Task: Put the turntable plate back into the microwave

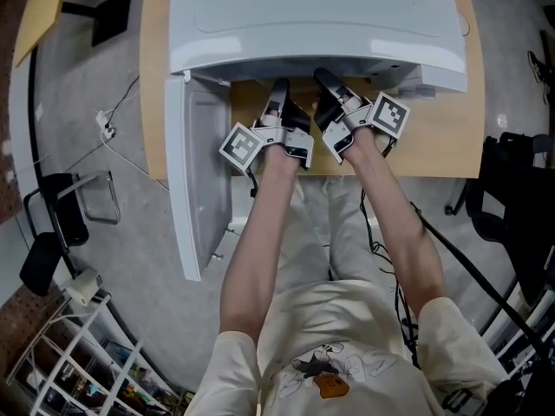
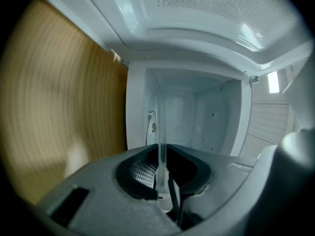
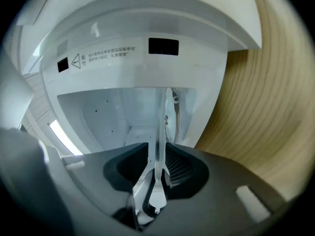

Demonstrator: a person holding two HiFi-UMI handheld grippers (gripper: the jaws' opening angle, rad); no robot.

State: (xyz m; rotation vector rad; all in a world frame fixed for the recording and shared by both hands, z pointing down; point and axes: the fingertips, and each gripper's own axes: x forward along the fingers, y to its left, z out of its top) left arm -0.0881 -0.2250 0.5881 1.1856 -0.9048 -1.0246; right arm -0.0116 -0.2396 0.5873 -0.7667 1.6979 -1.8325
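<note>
Tongs, two, one per hand: my left tongs (image 2: 162,156) pinch the rim of the one glass plate (image 2: 162,127), jaws narrow; my right tongs (image 3: 158,154) stand wide, the same rim between them but not pressed. I see the plate only edge-on, reaching into the one microwave (image 1: 312,24), whose top hides it from my head. One door (image 1: 195,172) stands open; one wooden table (image 1: 451,137) below.
</note>
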